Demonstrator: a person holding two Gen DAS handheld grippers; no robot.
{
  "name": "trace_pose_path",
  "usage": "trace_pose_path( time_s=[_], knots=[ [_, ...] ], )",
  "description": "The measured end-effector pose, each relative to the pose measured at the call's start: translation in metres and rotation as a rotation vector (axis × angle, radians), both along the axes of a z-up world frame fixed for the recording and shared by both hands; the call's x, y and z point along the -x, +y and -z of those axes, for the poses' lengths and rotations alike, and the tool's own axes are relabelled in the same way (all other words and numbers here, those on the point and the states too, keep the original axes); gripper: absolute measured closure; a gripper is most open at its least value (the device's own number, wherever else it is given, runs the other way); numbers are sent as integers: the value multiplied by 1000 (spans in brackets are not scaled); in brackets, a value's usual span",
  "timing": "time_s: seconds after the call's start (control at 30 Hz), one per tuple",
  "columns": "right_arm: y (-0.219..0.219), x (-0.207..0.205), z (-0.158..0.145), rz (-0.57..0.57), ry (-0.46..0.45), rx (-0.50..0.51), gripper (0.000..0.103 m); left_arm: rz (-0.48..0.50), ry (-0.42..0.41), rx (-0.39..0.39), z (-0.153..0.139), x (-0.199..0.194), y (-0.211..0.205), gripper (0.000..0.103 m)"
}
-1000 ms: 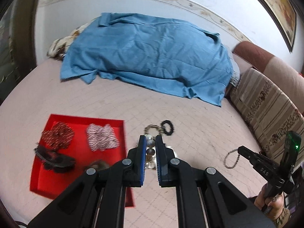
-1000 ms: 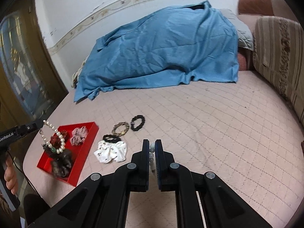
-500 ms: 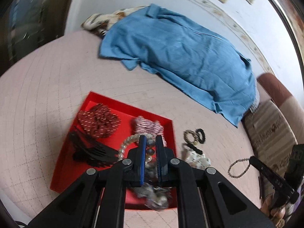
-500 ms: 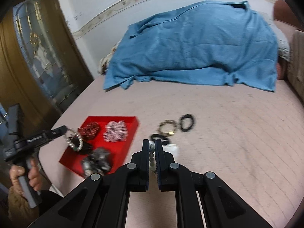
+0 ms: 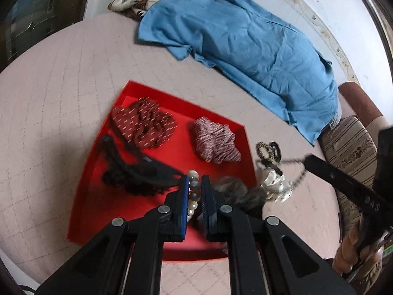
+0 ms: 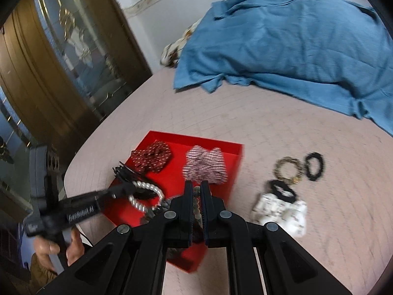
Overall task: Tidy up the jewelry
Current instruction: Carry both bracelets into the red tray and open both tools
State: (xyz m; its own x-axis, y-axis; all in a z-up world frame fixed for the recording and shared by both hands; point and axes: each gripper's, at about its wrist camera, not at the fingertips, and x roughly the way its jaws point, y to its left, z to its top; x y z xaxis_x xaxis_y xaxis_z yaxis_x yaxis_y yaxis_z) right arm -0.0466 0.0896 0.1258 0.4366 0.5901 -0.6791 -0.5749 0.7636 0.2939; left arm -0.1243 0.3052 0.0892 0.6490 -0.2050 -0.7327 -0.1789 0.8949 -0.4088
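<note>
Bracelets have travelled: the left hand-held gripper (image 5: 195, 188), pinching a pearl bracelet (image 6: 145, 195), now hangs over the red tray (image 5: 157, 98), and the right hand-held gripper (image 6: 195, 194), pinching a dark bead bracelet (image 6: 197, 207), has come alongside. Drop-off looks imminent. Pink quilted bed (image 6: 270, 132), blue cloth (image 6: 294, 39) far, glazed door (image 6: 49, 56) left.

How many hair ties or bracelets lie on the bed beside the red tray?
4, right of the tray: black ring, golden ring, black scrunchie, white scrunchie. Others may be hidden.

Both hand-held grippers, left (image 5: 195, 191) and right (image 6: 196, 196), clamped, angled downward.
</note>
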Motion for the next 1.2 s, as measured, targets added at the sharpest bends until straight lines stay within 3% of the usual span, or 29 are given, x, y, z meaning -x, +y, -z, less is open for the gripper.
trace_pose_path(
  time_s=[0.37, 0.57, 0.67, 0.7, 0.73, 0.8, 0.9, 0.97, 1.03, 1.07, 1.2],
  knots=[
    [74, -31, 52, -65, 117, 69, 96, -36, 53, -31, 22, 8, 28, 94],
    [77, -42, 67, -49, 165, 62, 96, -7, -28, 13, 17, 13, 29, 94],
    [74, -42, 66, -38, 172, 55, 93, 5, -67, 7, 10, 14, 24, 88],
    [72, -41, 65, -34, 168, 55, 87, 1, -81, -10, 8, 16, 22, 83],
    [69, -39, 63, -28, 161, 55, 78, -3, -94, -26, 5, 17, 21, 80],
    [60, -35, 56, -14, 144, 52, 71, -11, -124, -51, 1, 21, 18, 73],
    [39, -26, 43, 12, 111, 42, 70, -26, -153, -59, -2, 21, 17, 64],
    [16, -19, 31, 41, 80, 24, 67, -46, -150, -73, -1, 18, 15, 64],
    [-9, -13, 25, 80, 54, 10, 53, -61, -138, -90, 0, 16, 12, 64],
    [-24, -10, 23, 103, 46, 5, 50, -70, -131, -105, 0, 15, 9, 64],
    [-74, -2, 27, 172, 44, 8, 49, -84, -118, -174, -1, 15, -8, 64]
  ],
)
